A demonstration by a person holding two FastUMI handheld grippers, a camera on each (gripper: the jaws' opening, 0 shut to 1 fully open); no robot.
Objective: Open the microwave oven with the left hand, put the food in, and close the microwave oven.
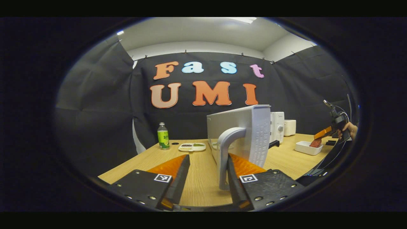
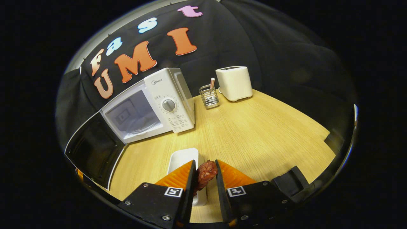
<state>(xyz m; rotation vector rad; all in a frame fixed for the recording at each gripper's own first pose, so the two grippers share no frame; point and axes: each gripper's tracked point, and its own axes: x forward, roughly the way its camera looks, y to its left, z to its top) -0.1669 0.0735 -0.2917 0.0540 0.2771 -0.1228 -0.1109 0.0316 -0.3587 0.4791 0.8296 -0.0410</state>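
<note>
Now the left tool (image 1: 203,178) sits with its fingers apart around the door handle (image 1: 226,149), the microwave (image 2: 149,105) door (image 2: 92,149) swung wide. The right tool (image 2: 205,181) is clamped on the food (image 2: 206,175) above the white dish (image 2: 182,160) on the tabletop (image 2: 254,133). Best to hold the door steady and carry the food level into the cavity, clearing the door edge

Left gripper (image 1: 206,173) with black screwed plates, square coded tags, right gripper (image 2: 205,178) alike

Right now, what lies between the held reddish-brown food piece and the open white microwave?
In the right gripper view, a white rectangular dish, then bare wooden tabletop, separate the food piece from the microwave.
</note>
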